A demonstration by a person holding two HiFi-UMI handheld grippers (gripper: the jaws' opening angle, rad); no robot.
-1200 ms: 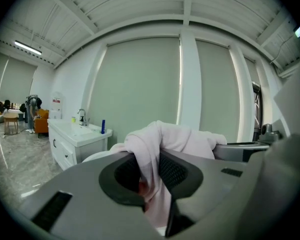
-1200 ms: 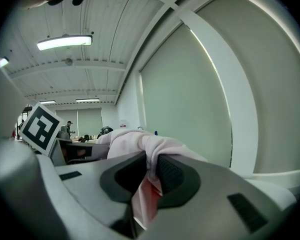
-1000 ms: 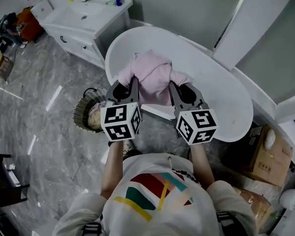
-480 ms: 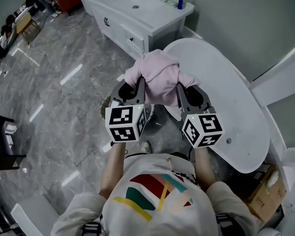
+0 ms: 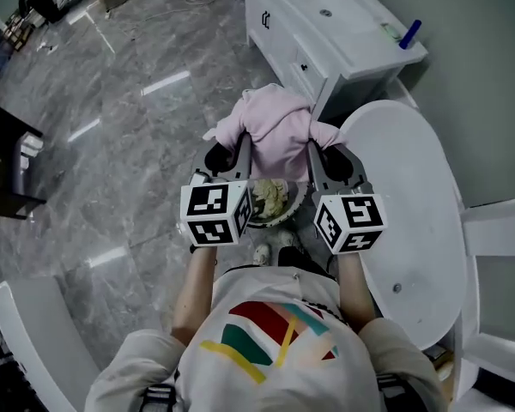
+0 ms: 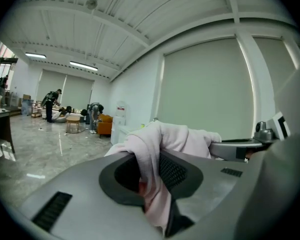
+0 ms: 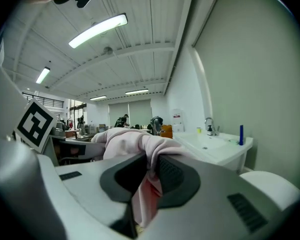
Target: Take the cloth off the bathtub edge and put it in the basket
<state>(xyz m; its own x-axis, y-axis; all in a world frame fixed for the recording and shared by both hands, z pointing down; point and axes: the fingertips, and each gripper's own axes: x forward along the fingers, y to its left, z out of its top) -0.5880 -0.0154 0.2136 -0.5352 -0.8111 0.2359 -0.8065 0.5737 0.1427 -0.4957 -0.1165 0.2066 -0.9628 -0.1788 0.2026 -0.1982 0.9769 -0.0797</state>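
Soft, fairly dim indoor light comes from ceiling tube lamps (image 7: 97, 30). The head view is grey and muted, with pale streaks of glare on the polished floor (image 5: 161, 83). Both gripper views bulge strongly, darken at the corners, and blur the cloth (image 6: 156, 199) nearest the lens.

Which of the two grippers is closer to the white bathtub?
Right. The right gripper hangs just beside the bathtub; the left gripper is farther off, across the pink cloth both hold.
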